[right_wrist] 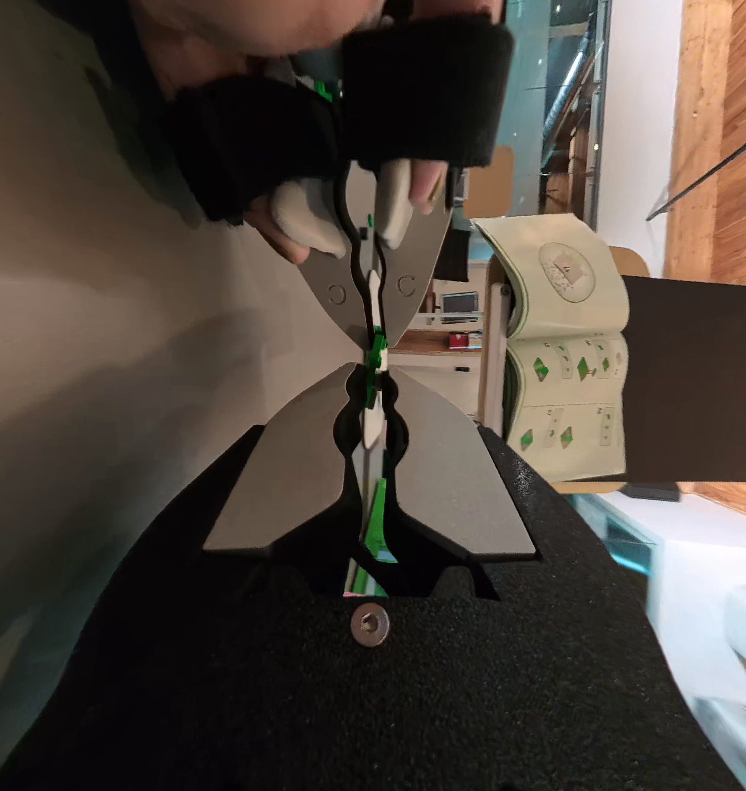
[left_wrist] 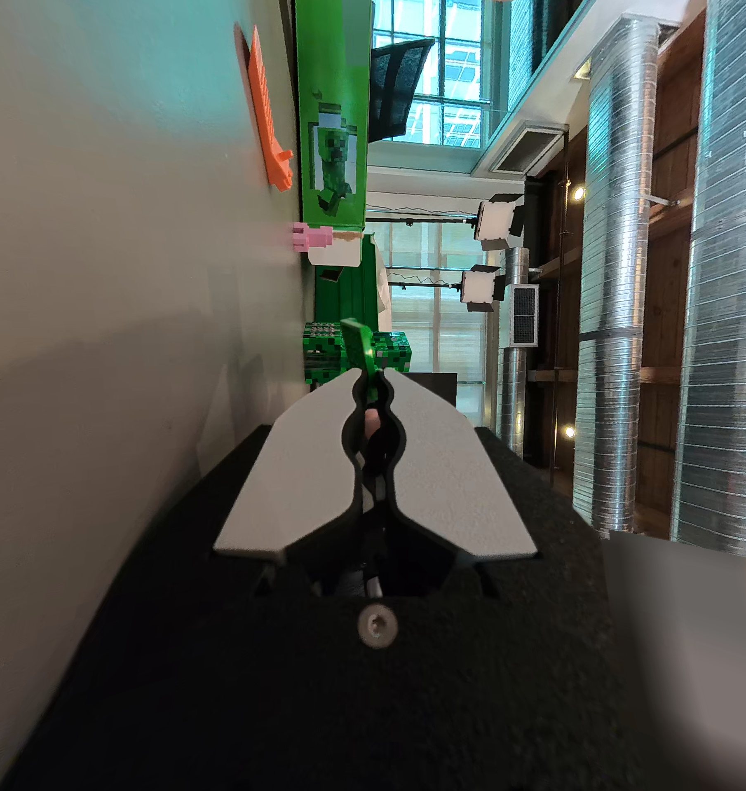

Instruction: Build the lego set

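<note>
A small green lego plate [left_wrist: 359, 352] sits pinched edge-on at the tips of both tongs, which meet nose to nose around it [right_wrist: 374, 364]. Beyond it, a blocky green creeper model [left_wrist: 354, 353] stands on the worktop [left_wrist: 127, 257], apparently part-built. A pink lego pig [left_wrist: 309, 237] stands farther along, near an orange brick separator [left_wrist: 268, 124].

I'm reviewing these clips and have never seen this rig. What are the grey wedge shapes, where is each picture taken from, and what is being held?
Each picture comes from a camera riding on a hand-held gripper; the grey wedges are its two fingers. Both views are turned sideways.

The left hand-held gripper is shut on a green Lego plate. Beyond it lie an orange plate, the green box, a pink piece and a green build.

The right hand-held gripper pinches green pieces, meeting the other gripper tip to tip. An open instruction booklet stands behind.
</note>
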A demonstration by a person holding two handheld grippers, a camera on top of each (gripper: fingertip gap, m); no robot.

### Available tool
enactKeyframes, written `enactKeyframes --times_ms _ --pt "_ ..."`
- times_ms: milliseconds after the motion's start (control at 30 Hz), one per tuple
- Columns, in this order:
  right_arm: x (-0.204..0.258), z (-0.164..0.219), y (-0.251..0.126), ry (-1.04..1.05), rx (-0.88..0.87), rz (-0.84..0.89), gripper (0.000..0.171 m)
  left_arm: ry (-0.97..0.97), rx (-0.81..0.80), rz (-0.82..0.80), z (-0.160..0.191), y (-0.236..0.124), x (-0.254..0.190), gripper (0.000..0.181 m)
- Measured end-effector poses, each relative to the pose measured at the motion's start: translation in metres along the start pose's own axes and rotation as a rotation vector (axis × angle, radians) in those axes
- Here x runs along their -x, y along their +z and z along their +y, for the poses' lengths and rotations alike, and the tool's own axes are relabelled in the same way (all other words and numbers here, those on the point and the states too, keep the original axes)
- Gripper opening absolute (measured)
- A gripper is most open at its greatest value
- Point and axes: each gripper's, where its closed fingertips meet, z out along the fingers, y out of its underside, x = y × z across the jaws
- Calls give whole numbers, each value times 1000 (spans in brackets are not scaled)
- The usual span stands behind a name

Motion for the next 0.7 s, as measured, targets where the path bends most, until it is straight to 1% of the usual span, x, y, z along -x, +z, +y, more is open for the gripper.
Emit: enactKeyframes --times_ms 133,333,400,433,500,533,700 --pt "0 0 -2 96 -28 -63 6 9 7 2 1 0 0 3" --pt "-1 -1 -2 167 -67 -107 6 15 8 12 1 0 -1 3" --pt "-3 -2 -3 255 -89 -107 6 5 5 31 1 0 -4 2" --pt "-6 -2 -4 299 -97 -91 8 -5 -9 39 -1 0 -5 2" --pt "-13 1 -7 353 -94 -45 27 -21 -20 50 -4 -1 -7 2" --pt "-16 4 -9 372 -87 -33 33 -24 -20 53 -4 -1 -7 2" --pt "-15 16 -17 339 -58 -3 33 -33 -20 76 -6 -1 -10 3"
